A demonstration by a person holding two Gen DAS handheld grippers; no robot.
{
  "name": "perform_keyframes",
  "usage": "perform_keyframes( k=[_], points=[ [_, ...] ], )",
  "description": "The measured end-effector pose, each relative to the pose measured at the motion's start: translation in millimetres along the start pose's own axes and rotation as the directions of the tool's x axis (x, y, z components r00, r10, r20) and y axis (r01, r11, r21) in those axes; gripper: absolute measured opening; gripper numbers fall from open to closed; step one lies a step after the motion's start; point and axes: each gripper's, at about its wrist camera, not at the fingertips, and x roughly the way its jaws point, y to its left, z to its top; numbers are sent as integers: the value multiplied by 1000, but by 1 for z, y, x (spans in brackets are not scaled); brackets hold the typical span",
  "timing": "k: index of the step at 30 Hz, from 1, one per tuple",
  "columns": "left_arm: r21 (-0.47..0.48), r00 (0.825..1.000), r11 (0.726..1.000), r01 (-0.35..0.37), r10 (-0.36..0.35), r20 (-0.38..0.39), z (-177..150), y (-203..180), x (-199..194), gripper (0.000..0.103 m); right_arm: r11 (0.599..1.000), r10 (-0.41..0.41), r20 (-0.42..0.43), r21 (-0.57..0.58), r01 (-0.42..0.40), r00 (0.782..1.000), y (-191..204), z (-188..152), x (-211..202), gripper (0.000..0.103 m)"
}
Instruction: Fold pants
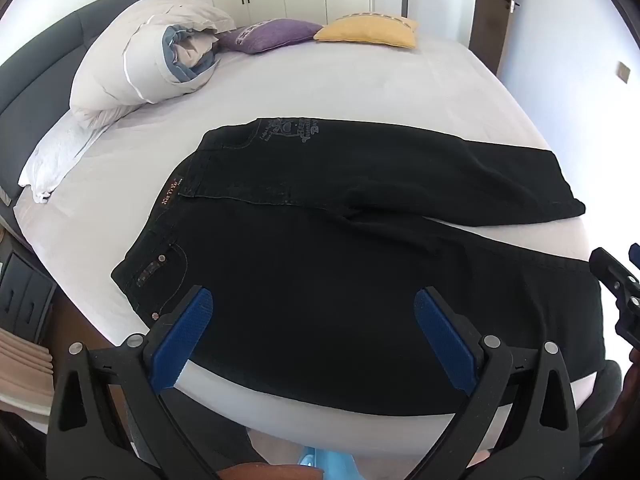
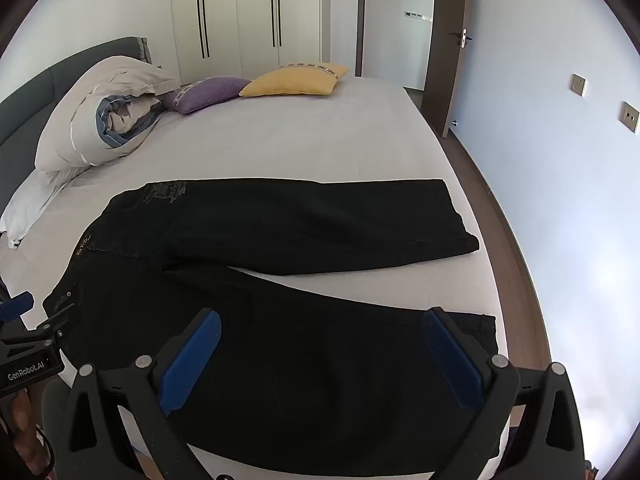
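Note:
Black pants [image 1: 328, 248] lie flat on the white bed [image 1: 340, 88], waistband to the left, the two legs spread apart toward the right. They also show in the right wrist view [image 2: 280, 280]. My left gripper [image 1: 314, 316] is open and empty, above the near leg's upper part close to the near bed edge. My right gripper [image 2: 322, 340] is open and empty, above the near leg's lower part, close to its hem [image 2: 486, 332]. The right gripper shows at the right edge of the left wrist view [image 1: 618, 280]; the left gripper shows at the left edge of the right wrist view [image 2: 24, 328].
A rolled duvet [image 1: 148, 60] and a pillow [image 1: 60, 156] lie by the grey headboard [image 1: 32, 92]. A purple cushion [image 1: 272, 34] and a yellow cushion [image 1: 368, 30] lie at the far side. A wardrobe [image 2: 240, 16] and a door [image 2: 448, 40] stand beyond the bed.

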Motion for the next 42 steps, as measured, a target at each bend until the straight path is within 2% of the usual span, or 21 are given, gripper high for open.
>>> perform_keyframes(
  k=[16,21,35,42],
  points=[
    [-5,1000,1000,10,-10,-4,0,2,3,103,1000,-6,-4,-15,6,1000,5,-6,7,103],
    [9,1000,1000,-12,12,16,-1,-8,-1,103,1000,-5,-8,-16,5,1000,5,-9,7,103],
    [21,1000,1000,-17,17,22,-5,-11,-1,103,1000,-9,-8,-15,9,1000,7,-10,7,103],
    [0,1000,1000,-4,4,13,-6,-7,1,103,1000,-10,-10,-10,10,1000,3,-10,6,103]
  ],
)
